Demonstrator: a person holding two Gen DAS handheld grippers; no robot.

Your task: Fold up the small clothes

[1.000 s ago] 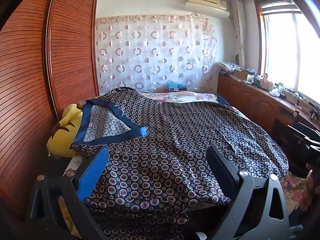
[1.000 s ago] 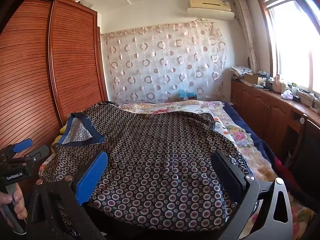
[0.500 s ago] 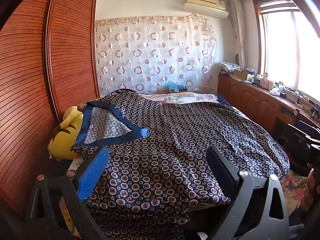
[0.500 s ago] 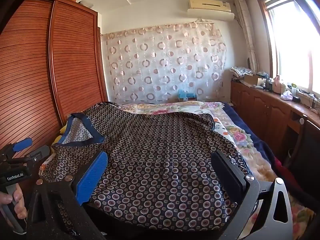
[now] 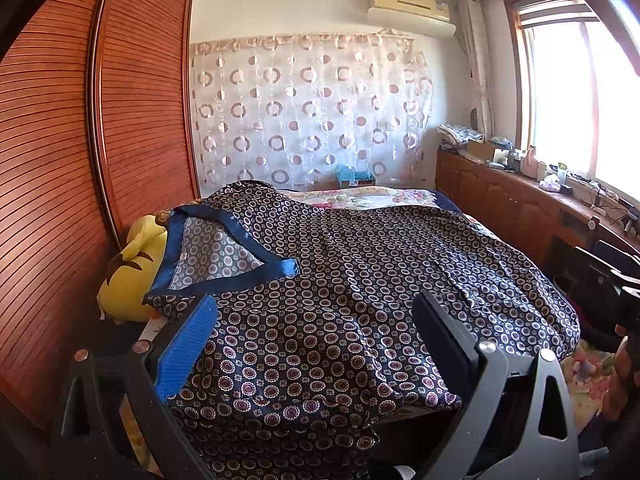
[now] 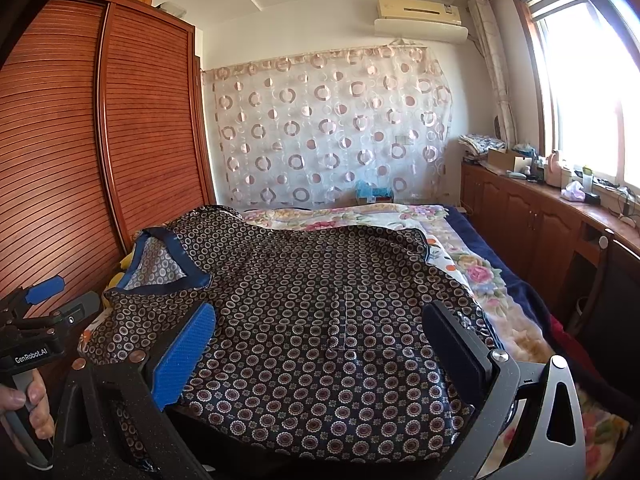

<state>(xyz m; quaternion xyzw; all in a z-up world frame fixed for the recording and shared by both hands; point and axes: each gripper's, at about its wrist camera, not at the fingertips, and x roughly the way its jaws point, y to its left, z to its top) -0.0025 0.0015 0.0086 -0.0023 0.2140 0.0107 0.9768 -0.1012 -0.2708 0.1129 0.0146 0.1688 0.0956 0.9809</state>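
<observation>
Home bedroom: bed, louvred wardrobe, curtain, air conditioner.

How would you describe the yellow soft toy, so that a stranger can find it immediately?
Look at the brown slatted wardrobe beside the bed. The yellow plush toy lies against it, under the patterned garment's blue collar. It alone is plain bright yellow with dark stripes.

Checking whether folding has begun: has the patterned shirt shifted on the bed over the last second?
No. The patterned shirt lies spread as before, its blue collar still beside the wooden wardrobe.
</observation>
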